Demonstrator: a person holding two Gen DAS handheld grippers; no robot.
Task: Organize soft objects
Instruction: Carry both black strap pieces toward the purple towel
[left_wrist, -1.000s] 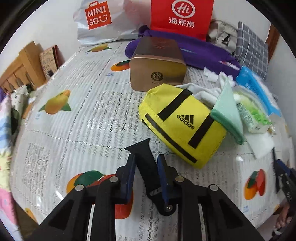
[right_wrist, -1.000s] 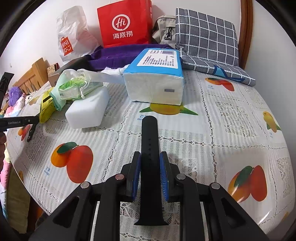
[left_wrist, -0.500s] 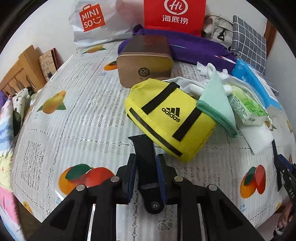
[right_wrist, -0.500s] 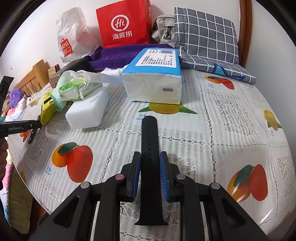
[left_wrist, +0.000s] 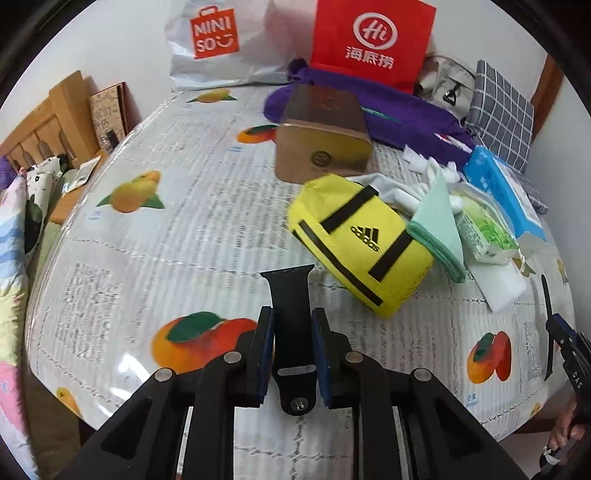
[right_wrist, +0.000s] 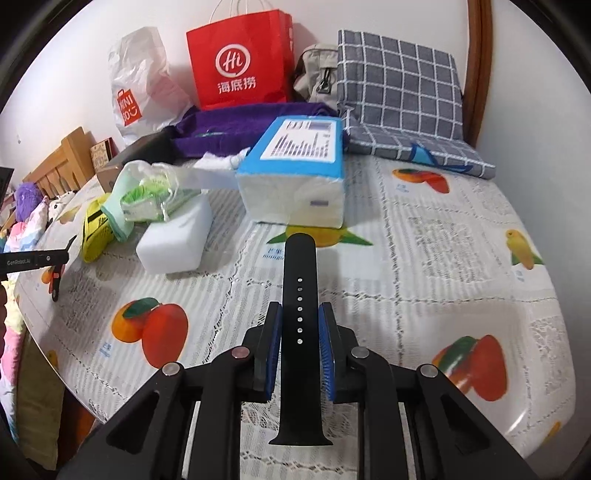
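Observation:
My left gripper (left_wrist: 292, 321) is shut on a short black watch strap piece with a buckle end (left_wrist: 290, 306), held above the fruit-print tablecloth (left_wrist: 177, 236). My right gripper (right_wrist: 300, 317) is shut on a long black watch strap with holes (right_wrist: 299, 288), pointing forward over the table. A yellow Adidas pouch (left_wrist: 362, 243) lies just right of the left gripper, with a mint cloth (left_wrist: 439, 225), white cloths (left_wrist: 406, 192) and a green wipes pack (left_wrist: 484, 229) piled behind it. A white sponge block (right_wrist: 173, 240) and a blue tissue pack (right_wrist: 295, 177) lie ahead of the right gripper.
A gold tin box (left_wrist: 325, 147), purple towel (left_wrist: 406, 114), red Hi bag (left_wrist: 369, 40), Miniso bag (left_wrist: 218, 44), grey pouch (right_wrist: 319, 74) and checked cushion (right_wrist: 399, 88) line the back. A wooden bed frame (left_wrist: 44, 122) stands left. The right gripper shows at the left view's right edge (left_wrist: 554, 332).
The left gripper with its strap has moved left and back from the yellow pouch. The right gripper holds nearly still with its strap.

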